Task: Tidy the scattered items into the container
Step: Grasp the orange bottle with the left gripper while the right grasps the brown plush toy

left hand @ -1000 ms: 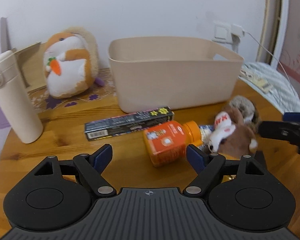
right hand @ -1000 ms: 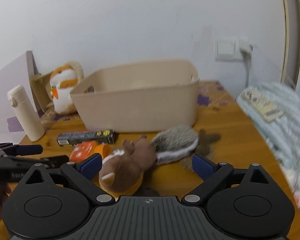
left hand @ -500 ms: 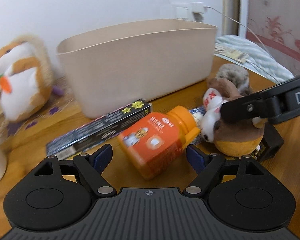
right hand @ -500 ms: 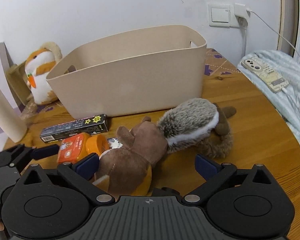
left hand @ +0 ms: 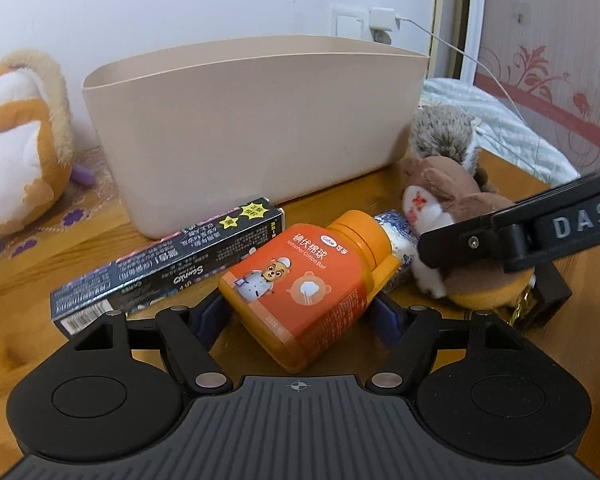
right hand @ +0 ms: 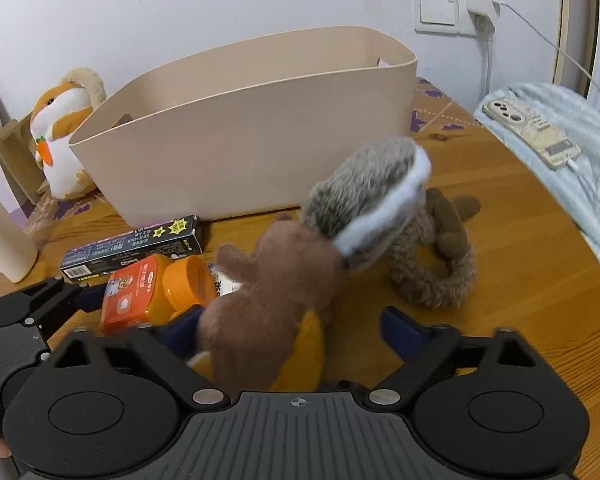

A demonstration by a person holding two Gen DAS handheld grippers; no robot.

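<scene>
Both jaws closing in, one item each

My left gripper [left hand: 298,312] has dropped lower and nearer; its jaws have just been narrowing around the orange bottle [left hand: 308,284] lying on the table [right hand: 520,280], pads at its sides, though I cannot tell if they press yet. My right gripper [right hand: 292,330] has narrowed too, the left pad against the brown plush toy [right hand: 276,292], the right pad clear of it. Both tilt downward. The beige container [left hand: 256,128] stands just behind; nothing is lifted.
</scene>
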